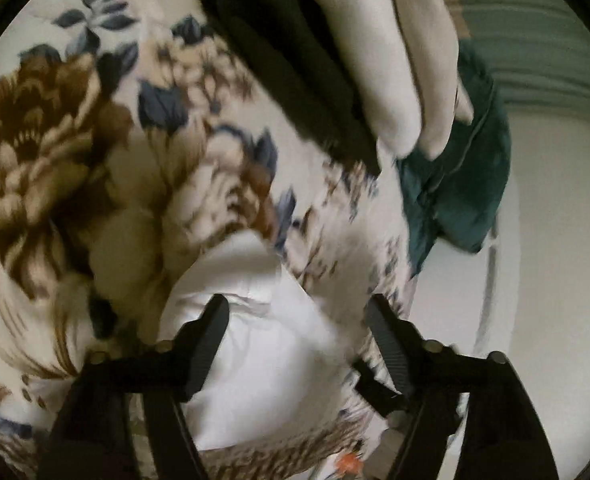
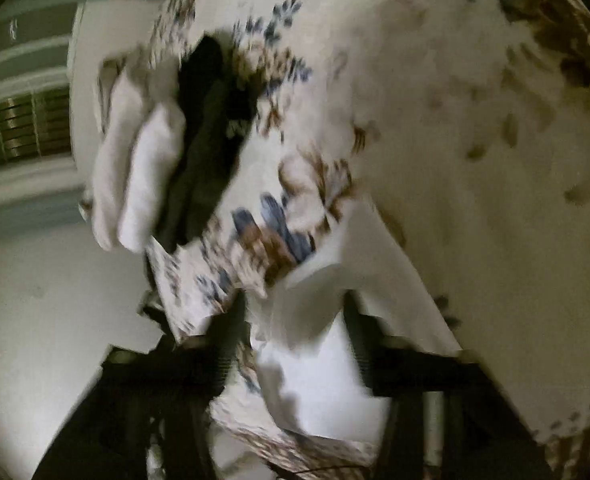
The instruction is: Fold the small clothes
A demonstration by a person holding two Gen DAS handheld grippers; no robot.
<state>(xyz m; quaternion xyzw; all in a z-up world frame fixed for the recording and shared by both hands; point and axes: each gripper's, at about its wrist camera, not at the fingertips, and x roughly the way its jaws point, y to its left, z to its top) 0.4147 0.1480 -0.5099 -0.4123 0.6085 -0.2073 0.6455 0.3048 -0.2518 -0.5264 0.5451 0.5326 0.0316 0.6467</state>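
One white garment (image 1: 263, 344) (creased, blurred)

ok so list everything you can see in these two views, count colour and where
floral bedspread: one, cream with brown and blue flowers, covering the surface under everything
white garment: one, plain white, on the bedspread between the left gripper's fingers
cream folded items: two side by side, off-white, at the top of the left view
black garment: one, black, lying against the cream items
teal garment: one, dark teal, at the bedspread's edge
floor: pale, beyond the bed edge
slatted vent or shutter: one, brownish, far left of the right view
left gripper: black, open, over the white garment
right gripper: black, blurred, white cloth between its fingers; grip unclear
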